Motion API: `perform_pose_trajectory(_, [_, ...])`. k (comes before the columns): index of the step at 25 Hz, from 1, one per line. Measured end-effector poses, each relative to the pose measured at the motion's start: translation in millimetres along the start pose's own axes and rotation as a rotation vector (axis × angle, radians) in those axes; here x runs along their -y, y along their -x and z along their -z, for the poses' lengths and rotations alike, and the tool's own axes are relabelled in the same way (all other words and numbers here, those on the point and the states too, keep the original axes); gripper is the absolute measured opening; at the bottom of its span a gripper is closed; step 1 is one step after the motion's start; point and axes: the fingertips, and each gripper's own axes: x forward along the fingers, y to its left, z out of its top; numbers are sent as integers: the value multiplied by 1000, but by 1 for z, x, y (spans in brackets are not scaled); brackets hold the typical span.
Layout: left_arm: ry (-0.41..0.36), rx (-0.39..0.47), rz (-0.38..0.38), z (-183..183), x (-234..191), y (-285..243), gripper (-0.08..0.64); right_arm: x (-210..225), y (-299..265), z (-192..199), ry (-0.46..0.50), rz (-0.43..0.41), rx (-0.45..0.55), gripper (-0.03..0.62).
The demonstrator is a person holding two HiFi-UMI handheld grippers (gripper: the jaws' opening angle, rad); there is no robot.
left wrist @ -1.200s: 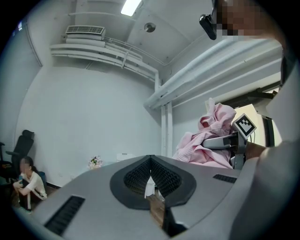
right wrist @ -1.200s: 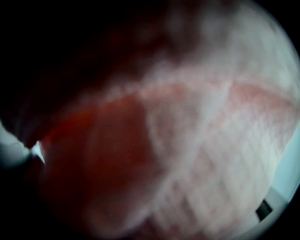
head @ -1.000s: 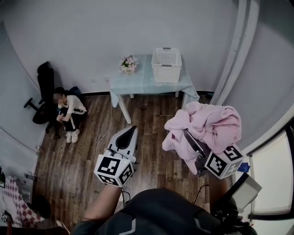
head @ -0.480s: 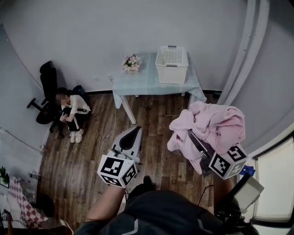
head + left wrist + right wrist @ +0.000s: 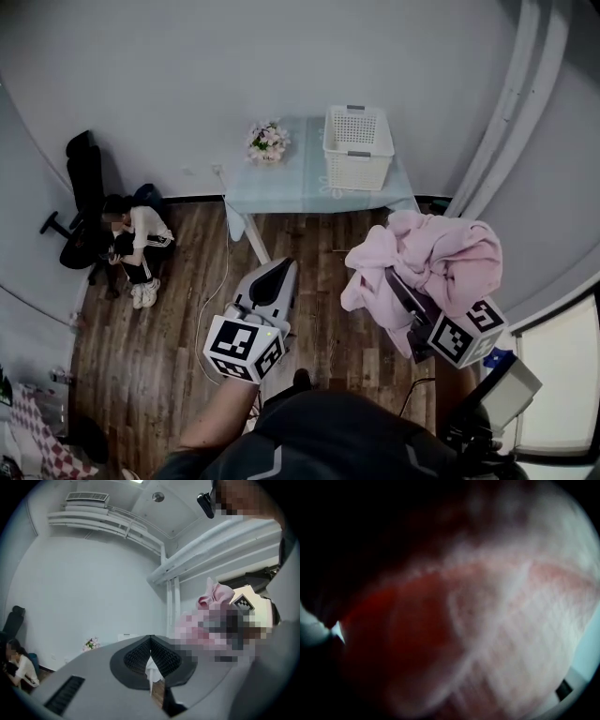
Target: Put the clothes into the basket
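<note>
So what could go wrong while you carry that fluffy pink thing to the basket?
The fluffy pink garment hangs in loose folds off the right gripper, so a trailing end might slip free or miss the white plastic basket. It also covers that gripper's camera, so aiming could be hard. The small flower bunch stands near the basket on the pale blue table; a wide swing could knock it over.

The worktop [image 5: 298, 186], draped in pale cloth, stands on the wooden floor [image 5: 155, 337] by the wall [image 5: 234, 66] at twelve o'clock. On it, a white basket [image 5: 357, 146] sits toward three o'clock, with flowers [image 5: 267, 141] toward nine, well apart.
</note>
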Motion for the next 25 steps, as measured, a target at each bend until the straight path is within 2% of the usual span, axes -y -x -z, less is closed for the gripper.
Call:
perform_pose_trajectory(6, [8,7,35,-5,-57,-31,9,0,-63,-7,18,28,-9,397])
perform_pose_trajectory(11, [20,13,42,0,-80,-39,9,0,-84,-5,14,37,0,397])
perform_pose_trajectory(17, [16,25,85,4,-100,-55,9,-6,-106,-10,42,57,0,397])
perform_pose_trajectory(25, [54,28,124,0,-140,-92,9,12,-152,-20,48,104,-34,397])
